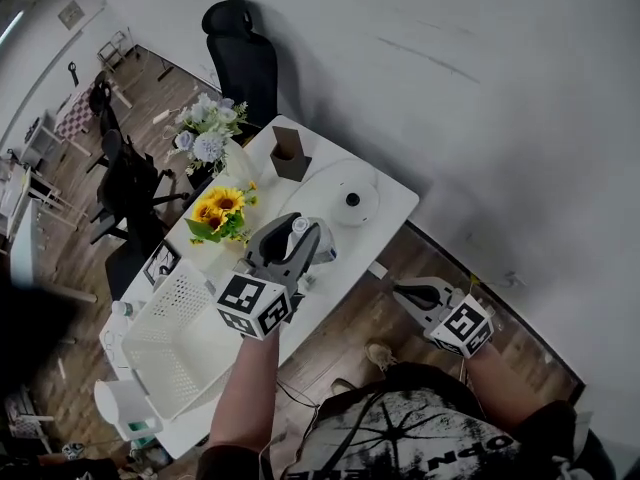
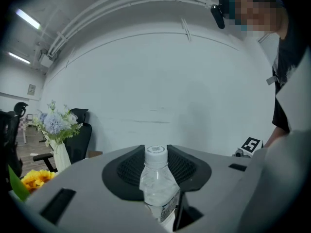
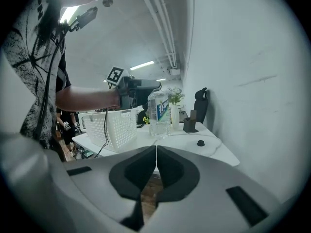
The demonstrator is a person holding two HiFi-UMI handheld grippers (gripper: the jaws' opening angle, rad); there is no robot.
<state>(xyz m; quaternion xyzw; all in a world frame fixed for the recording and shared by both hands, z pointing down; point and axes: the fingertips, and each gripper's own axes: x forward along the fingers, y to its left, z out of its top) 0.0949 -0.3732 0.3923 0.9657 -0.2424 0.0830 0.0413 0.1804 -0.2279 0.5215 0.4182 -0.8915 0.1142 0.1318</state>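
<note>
Left gripper (image 1: pixel 296 234): Held over the near part of the white table (image 1: pixel 392 210). Its two jaws are clamped on a clear water bottle (image 2: pixel 158 187), one jaw on each side below the cap.

Water bottle: Held upright between the left jaws, with its white cap (image 2: pixel 156 152) on. The base is cut off by the lower frame edge in the left gripper view and covered by the gripper in the head view. In the right gripper view the base is seen at table level, but contact with the table cannot be judged. The blue label print is too small to read.

Right gripper (image 3: pixel 156 150): The jaws are pressed together with nothing between them. It is held off the table's near side, above the wooden floor, well apart from the bottle.

White basket (image 1: pixel 172 340): A perforated basket set on the table just beside the left gripper, on the person's left.

Sunflowers (image 1: pixel 222 208): Seen near the left gripper, further along the table. Their container is hidden by leaves.

Pale flowers (image 1: pixel 208 133): Placed beyond the sunflowers. The vase is largely covered by blooms in the head view.

Brown box (image 1: pixel 289 154): Set at the table's far edge. Its contents cannot be made out.

Round white disc (image 1: pixel 340 183): It lies on the table beyond the bottle and carries a black knob (image 1: pixel 352 199). What the disc is cannot be told.

Black chair (image 1: pixel 240 48): Stands by the wall past the table's far end.
</note>
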